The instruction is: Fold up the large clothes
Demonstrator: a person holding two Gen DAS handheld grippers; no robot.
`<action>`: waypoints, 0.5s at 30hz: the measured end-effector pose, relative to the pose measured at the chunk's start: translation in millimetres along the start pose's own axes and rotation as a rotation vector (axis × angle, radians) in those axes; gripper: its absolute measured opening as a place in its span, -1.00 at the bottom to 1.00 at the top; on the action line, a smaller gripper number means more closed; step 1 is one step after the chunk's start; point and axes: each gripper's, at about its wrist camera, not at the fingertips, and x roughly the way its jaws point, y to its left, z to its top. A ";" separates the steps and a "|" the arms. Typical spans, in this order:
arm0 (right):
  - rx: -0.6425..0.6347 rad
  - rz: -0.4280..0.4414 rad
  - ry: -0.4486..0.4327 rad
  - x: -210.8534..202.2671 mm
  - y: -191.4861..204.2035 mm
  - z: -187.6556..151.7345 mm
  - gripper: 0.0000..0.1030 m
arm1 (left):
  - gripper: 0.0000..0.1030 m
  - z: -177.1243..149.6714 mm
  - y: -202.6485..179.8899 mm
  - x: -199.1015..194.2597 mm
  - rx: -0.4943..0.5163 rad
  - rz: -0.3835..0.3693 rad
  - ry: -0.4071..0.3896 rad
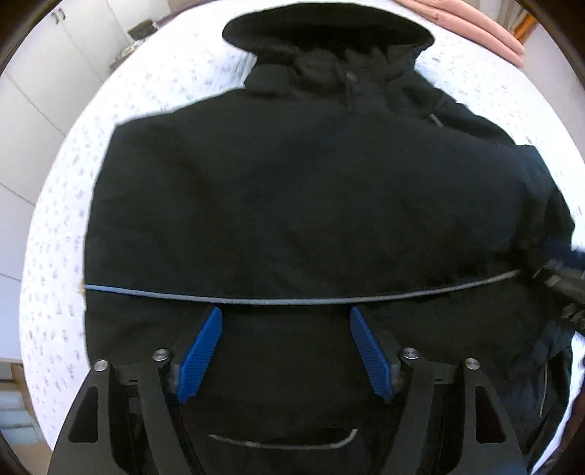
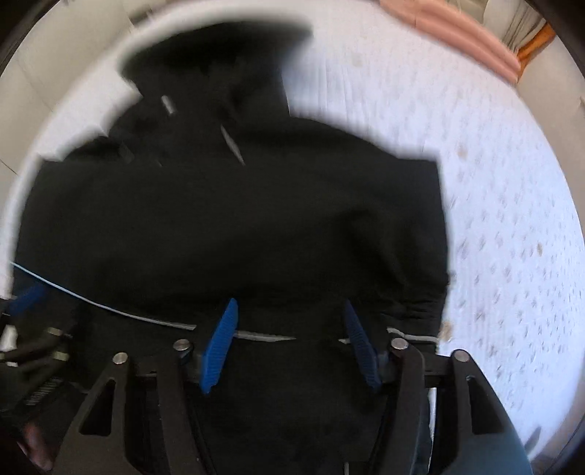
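Note:
A large black jacket (image 1: pixel 292 201) lies spread on the white patterned bed sheet (image 1: pixel 55 226), with its hood (image 1: pixel 325 33) at the far end. A thin grey piping line (image 1: pixel 292 301) crosses it near the hem. My left gripper (image 1: pixel 286 310) points down over the near part of the jacket, its blue pads wide apart with nothing pinched between them. The right gripper (image 2: pixel 289 302) also hangs over the jacket (image 2: pixel 237 226) near the hem, pads apart above the cloth; that view is blurred. Each gripper shows at the edge of the other's view: the right gripper (image 1: pixel 563 288) and the left gripper (image 2: pixel 29 303).
Folded pink cloth (image 1: pixel 486 29) lies at the far right corner of the bed, also visible as pink cloth (image 2: pixel 468 40) in the right wrist view. White cabinet doors (image 1: pixel 44 91) stand beyond the bed's left side. Bare sheet (image 2: pixel 512 219) stretches to the jacket's right.

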 end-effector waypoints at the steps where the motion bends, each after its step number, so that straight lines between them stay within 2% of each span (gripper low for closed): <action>1: 0.000 -0.005 0.004 6.3 -0.3 -1.2 0.19 | 0.52 1.3 1.2 1.7 -0.004 -0.005 0.005; 3: -0.011 -0.026 0.009 6.8 1.5 1.0 0.20 | 0.56 4.8 3.6 4.1 -0.003 -0.009 0.019; 7: 0.014 -0.014 0.034 2.7 -1.5 4.7 0.21 | 0.56 7.7 6.9 -6.7 -0.007 -0.025 0.025; 11: 0.043 0.058 -0.016 -33.1 -10.6 -2.0 0.20 | 0.56 12.7 36.7 -40.0 -0.067 -0.024 -0.088; 13: 0.046 0.041 -0.063 -51.0 -15.9 -13.1 0.20 | 0.56 14.4 58.7 -44.3 -0.120 -0.017 -0.117; 15: 0.048 -0.036 -0.066 -52.3 -24.2 -25.1 0.20 | 0.56 17.9 80.3 -31.9 -0.145 0.001 -0.094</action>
